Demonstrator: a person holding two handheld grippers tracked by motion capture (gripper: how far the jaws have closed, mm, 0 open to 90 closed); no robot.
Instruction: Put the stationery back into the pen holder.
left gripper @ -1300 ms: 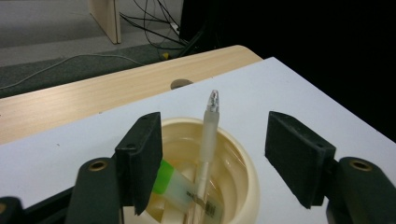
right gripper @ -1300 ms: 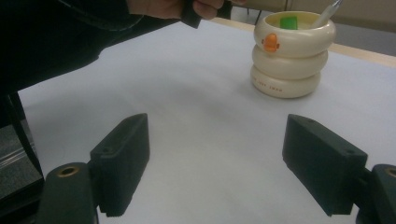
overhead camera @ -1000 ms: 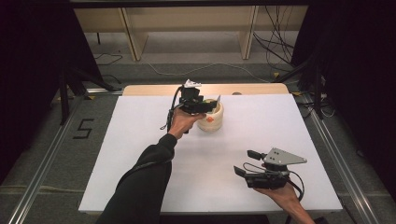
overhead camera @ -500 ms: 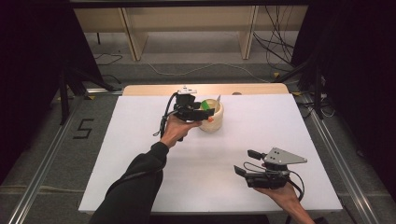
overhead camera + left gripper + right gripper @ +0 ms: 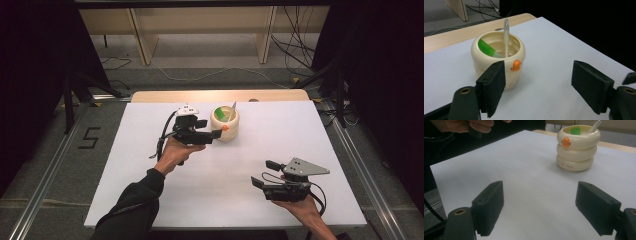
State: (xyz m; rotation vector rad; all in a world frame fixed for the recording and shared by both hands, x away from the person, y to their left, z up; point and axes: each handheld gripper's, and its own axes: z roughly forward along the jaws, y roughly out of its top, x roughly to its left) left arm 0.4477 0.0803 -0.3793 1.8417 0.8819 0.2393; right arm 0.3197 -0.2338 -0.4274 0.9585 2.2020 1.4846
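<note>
Both grippers empty over the white table [image 5: 150, 165].
Left gripper [image 5: 212, 134], jaws apart, beside the cream ringed pot [image 5: 224, 123]; right gripper [image 5: 264, 173] apart too.

A dark numeral "5" [image 5: 89, 138] is marked on the grey floor [image 5: 60, 165] left of the white surface [image 5: 280, 135], seen in the high view. In the right gripper view the cream ringed cup [image 5: 577, 147] carries a short line of small brownish print [image 5: 569, 165] on its lowest ring, too small to read. The same print on the cup [image 5: 498, 62] is largely hidden in the left gripper view.
</note>
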